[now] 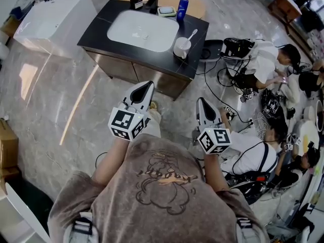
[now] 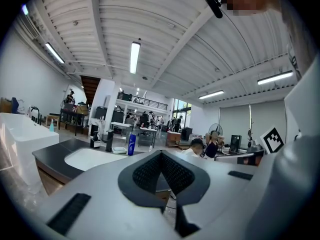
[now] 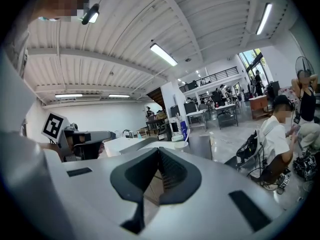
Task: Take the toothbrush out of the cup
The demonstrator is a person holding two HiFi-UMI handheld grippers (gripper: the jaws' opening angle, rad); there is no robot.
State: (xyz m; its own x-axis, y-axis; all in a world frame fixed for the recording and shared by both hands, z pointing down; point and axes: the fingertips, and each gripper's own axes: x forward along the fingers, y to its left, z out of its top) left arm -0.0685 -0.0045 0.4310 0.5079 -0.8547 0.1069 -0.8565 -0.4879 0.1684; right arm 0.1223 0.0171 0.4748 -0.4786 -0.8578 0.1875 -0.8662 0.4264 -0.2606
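The left hand-held gripper (image 1: 146,86) and right hand-held gripper (image 1: 202,102) are closed and empty, since the toothbrush (image 1: 192,34) in the top-middle cup (image 1: 181,48) is far.

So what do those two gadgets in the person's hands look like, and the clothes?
The left gripper and right gripper are pale grey plastic shells tapering to a point, lined with black ribbed pads. Each carries a white cube printed with black square markers. The person wears a brownish-grey short-sleeved T-shirt with a cartoon print.
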